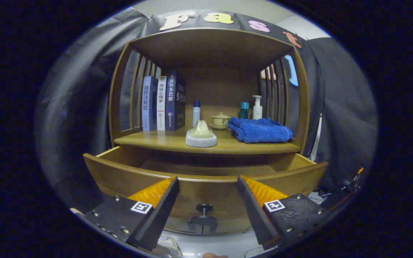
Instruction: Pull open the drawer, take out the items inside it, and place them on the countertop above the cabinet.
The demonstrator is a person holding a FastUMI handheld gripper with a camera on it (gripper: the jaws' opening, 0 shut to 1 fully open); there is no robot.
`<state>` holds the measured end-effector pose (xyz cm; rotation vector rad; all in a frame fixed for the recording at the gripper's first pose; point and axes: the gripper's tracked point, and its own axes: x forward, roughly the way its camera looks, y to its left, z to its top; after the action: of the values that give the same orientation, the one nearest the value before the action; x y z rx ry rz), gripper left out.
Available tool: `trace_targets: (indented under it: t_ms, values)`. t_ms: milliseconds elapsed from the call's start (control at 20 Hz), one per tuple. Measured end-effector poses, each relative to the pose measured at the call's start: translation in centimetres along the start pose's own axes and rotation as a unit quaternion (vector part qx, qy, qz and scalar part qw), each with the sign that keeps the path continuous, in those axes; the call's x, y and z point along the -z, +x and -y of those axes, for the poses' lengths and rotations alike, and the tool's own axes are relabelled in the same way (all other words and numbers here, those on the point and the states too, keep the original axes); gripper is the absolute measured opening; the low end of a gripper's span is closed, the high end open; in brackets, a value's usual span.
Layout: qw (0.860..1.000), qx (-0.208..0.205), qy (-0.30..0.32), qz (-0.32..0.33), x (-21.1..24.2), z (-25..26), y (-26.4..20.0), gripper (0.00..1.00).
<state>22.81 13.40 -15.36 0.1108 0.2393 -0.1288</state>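
Drawer (206,179) pulled open below countertop (177,143), knob (204,208) between spread fingers of gripper (208,182), gripping nothing. Pale item on white pad (201,135) beside blue towel (259,129) on countertop.

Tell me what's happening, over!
Gripper open, fingers apart, holding nothing. Drawer pulled open just ahead, knob between fingers. Drawer's inside mostly hidden. Nothing in the way.

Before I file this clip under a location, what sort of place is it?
Probably a staged home corner in a cloth-walled booth: a wooden cabinet with its drawer pulled open, books and a folded blue towel on the countertop. The gripper has open jaws, holding nothing.
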Motion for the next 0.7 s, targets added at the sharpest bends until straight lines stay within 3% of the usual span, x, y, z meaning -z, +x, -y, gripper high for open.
trace_targets:
  t_ms: [700]
  values:
    - [1.0, 0.002, -0.006, -0.002, -1.1, -0.4, 7.8, 0.98]
